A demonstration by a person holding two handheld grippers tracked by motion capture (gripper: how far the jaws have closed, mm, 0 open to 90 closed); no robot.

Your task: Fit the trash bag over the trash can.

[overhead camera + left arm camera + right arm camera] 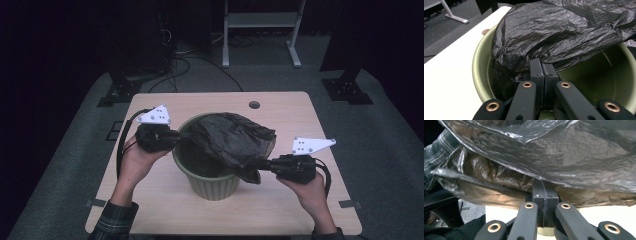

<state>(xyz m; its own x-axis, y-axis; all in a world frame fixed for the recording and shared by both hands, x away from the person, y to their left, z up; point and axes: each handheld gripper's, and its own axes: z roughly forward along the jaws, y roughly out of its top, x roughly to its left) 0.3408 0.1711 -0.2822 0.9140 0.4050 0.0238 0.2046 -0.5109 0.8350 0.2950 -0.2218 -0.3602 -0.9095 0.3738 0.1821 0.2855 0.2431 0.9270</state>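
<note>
Black bin bag point(227, 140) over green bin point(210, 182), table hole point(254, 105) behind.

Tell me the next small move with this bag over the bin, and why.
Probably draw the right tool outward and down past the green bin rim. Both tools pinch the black bag, the left tool at the rim's left side, yet the bag still lies bunched across the opening rather than lining it.

The black bag point(227, 142) hides most of the green bin's point(210, 185) inside and far rim.
</note>
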